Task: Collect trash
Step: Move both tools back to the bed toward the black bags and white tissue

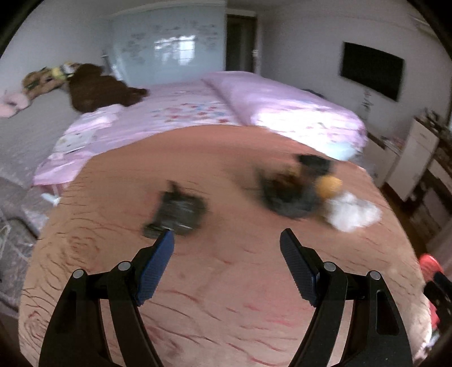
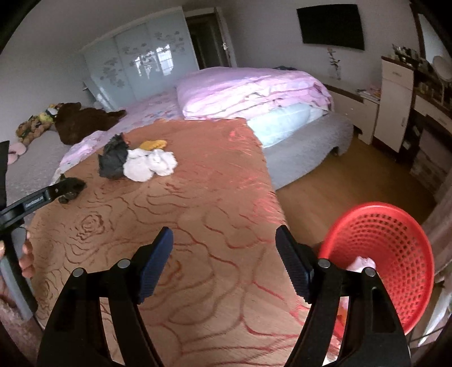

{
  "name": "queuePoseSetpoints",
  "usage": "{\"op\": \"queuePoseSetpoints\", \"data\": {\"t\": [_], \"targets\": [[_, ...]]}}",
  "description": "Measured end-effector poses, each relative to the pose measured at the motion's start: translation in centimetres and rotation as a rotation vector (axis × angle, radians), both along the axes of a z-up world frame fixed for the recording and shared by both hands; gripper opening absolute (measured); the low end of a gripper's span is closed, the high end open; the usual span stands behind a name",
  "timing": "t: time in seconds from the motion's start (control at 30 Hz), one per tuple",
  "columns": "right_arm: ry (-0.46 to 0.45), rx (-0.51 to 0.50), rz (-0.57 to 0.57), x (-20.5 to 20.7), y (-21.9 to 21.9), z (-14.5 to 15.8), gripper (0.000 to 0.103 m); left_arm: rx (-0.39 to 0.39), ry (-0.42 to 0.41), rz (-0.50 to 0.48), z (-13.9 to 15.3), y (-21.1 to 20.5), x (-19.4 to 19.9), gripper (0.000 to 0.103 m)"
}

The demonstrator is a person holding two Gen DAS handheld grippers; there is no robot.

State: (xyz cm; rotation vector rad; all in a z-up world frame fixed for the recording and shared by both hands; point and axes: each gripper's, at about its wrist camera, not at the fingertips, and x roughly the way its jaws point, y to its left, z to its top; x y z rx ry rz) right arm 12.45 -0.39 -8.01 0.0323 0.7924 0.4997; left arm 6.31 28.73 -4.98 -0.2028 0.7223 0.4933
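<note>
Trash lies on an orange rose-patterned blanket on the bed. A small dark crumpled piece lies just beyond my left fingertip. A dark bag with a yellow peel and white crumpled tissues sits further right; the pile also shows in the right wrist view: the bag, the tissues, the peel. My left gripper is open and empty above the blanket. My right gripper is open and empty, beside a red mesh basket that holds pale trash.
A folded pink duvet covers the far half of the bed. Plush toys lie at the far left. The wooden floor, white cabinets and a wall TV are to the right. The left gripper's arm reaches in from the left.
</note>
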Motion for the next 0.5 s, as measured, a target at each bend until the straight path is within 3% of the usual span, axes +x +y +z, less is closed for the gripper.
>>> {"op": "queuePoseSetpoints", "data": {"t": [0.17, 0.5], "targets": [[0.025, -0.014, 0.020, 0.4, 1.1, -0.7, 0.073, 0.013, 0.014, 0.033, 0.0, 3.1, 1.0, 0.074], [-0.004, -0.042, 0.061, 2.1, 3.8, 0.4, 0.073, -0.091, 0.032, 0.032, -2.0, 6.1, 3.3, 0.071]]}}
